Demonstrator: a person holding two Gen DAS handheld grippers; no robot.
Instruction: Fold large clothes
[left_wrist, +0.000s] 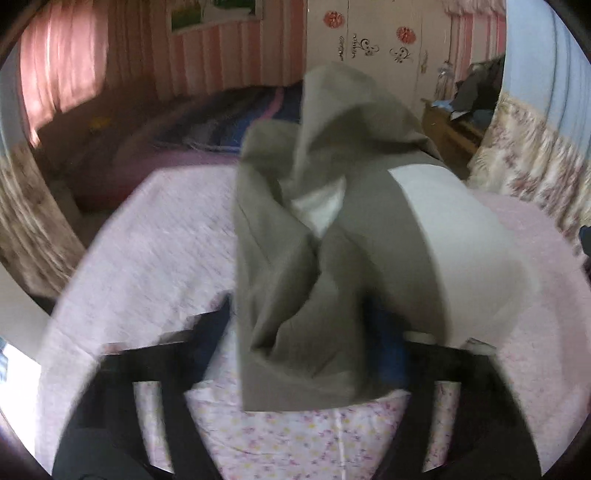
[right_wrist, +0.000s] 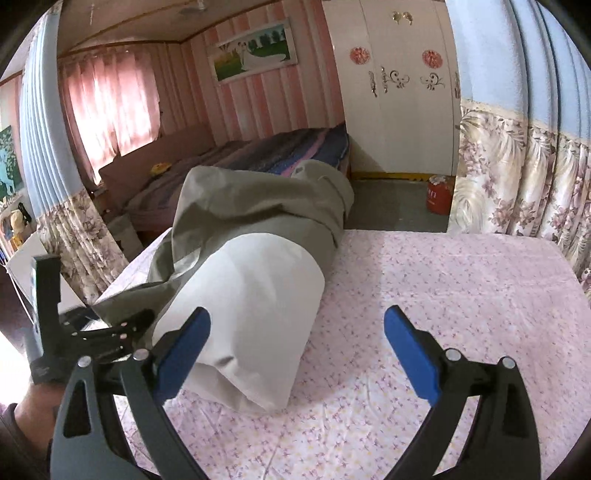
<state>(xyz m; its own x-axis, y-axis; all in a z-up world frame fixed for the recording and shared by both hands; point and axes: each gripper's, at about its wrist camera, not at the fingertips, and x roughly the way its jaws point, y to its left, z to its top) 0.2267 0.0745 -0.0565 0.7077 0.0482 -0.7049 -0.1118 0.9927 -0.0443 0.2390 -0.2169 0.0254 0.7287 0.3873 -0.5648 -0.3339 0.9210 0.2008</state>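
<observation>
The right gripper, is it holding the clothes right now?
No, the right gripper is wide open above the flowery sheet, with the grey and white garment beside it.

No text, label, brand or number could be read in either view. The wardrobe doors (right_wrist: 399, 92) bore only ornamental scrollwork and round red decals, and the red canister (right_wrist: 439, 194) on the floor carried pale marks too small to make out.

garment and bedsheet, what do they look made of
Garment: matte grey-green woven cloth, likely cotton or a blend, with a smooth white lining; it creases softly. Bedsheet: thin printed cotton-like fabric, pink floral, matte, lightly wrinkled.
</observation>
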